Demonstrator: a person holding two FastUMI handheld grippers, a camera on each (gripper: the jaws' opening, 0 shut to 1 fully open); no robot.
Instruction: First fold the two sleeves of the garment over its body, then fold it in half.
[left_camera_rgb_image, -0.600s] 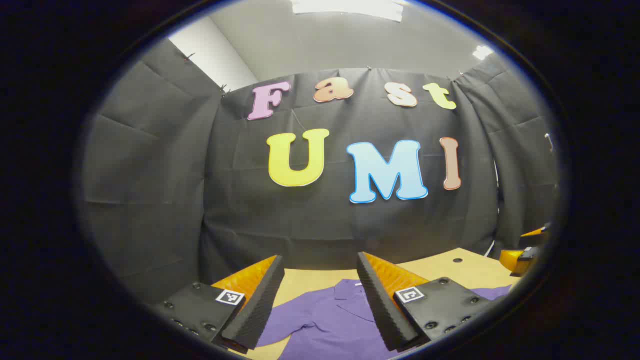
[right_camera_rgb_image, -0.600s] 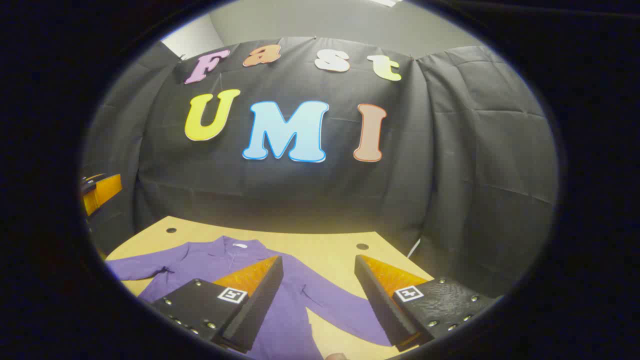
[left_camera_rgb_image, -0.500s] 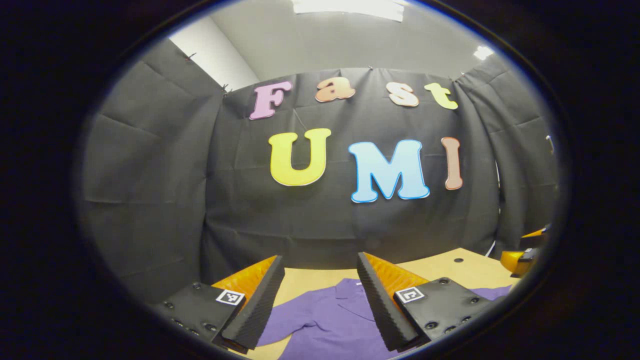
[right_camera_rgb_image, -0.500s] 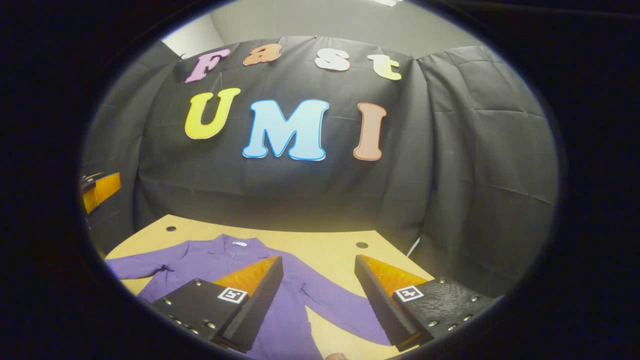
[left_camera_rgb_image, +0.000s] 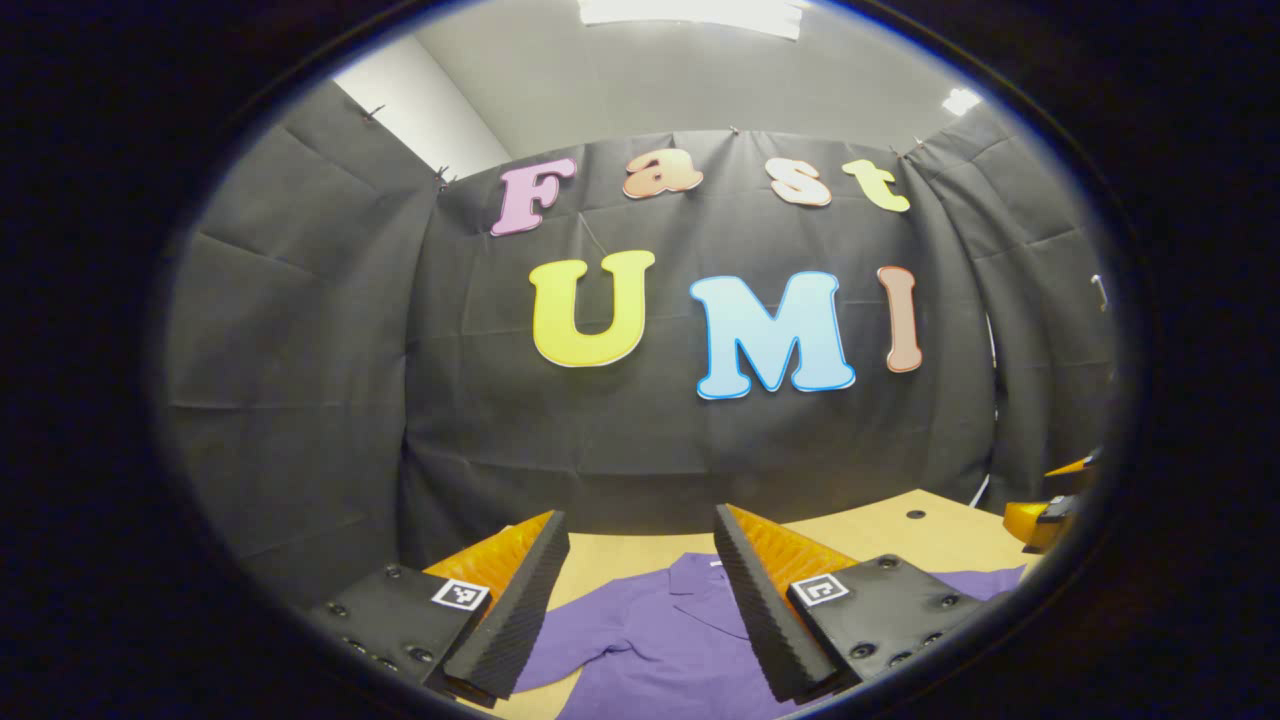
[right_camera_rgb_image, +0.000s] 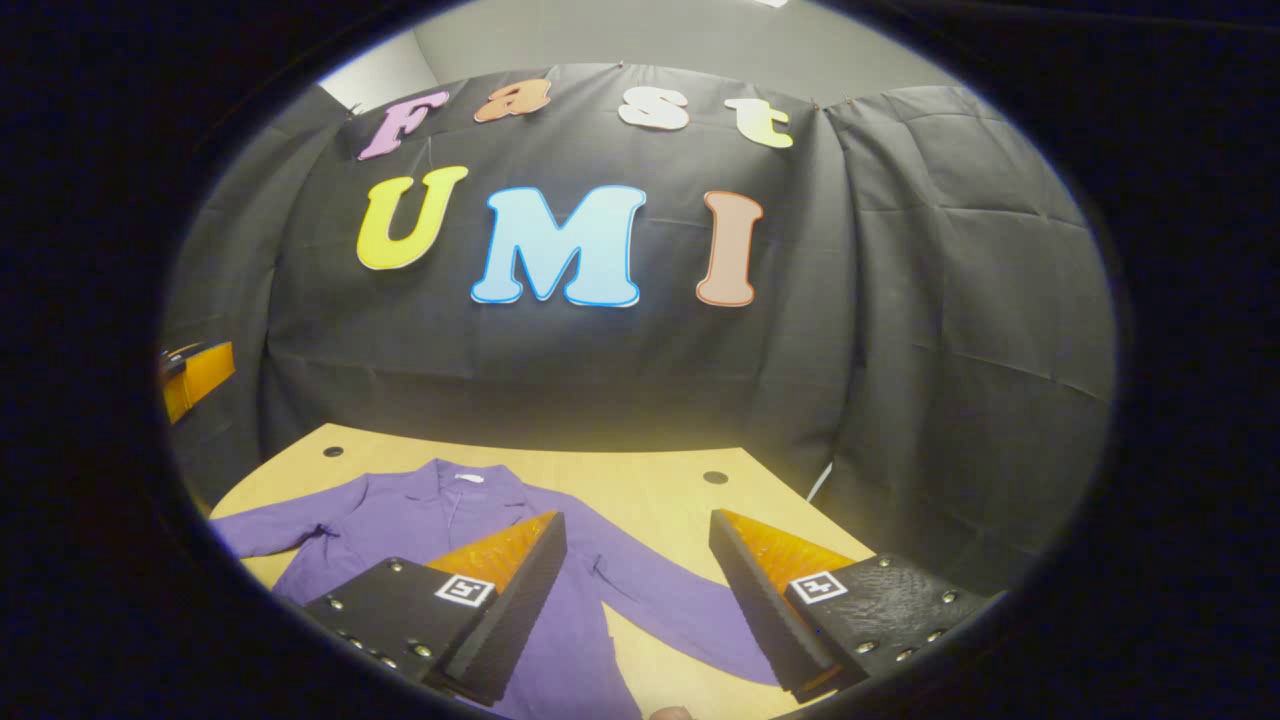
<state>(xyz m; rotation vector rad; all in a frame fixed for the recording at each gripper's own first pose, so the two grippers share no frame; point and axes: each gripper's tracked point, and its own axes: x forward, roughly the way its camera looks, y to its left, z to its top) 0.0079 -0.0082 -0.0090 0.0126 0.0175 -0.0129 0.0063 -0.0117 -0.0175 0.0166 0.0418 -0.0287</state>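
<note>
Both tools, left (left_camera_rgb_image: 632, 585) and right (right_camera_rgb_image: 634, 590), gape wide, empty, above the purple collared cloth shirt (right_camera_rgb_image: 440, 515) spread flat on the tan wooden worktop (right_camera_rgb_image: 640, 480): light, limp, likely slippery, so pinch the right sleeve (right_camera_rgb_image: 690, 615), at 5 o'clock from the collar, near its cuff.

L cam: low, faces back wall | R cam: same, maybe higher | shared: shirt (left_camera_rgb_image: 660, 640) (right_camera_rgb_image: 440, 520)

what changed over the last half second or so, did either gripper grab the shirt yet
No grab yet. Both cameras tipped slightly downward: the wall slid up in each view, more in the right gripper view, where more of the table and the purple shirt now shows. The left gripper and right gripper stayed open, jaws wide apart and above the cloth. The shirt lies flat as before, both sleeves spread out and unfolded.
</note>
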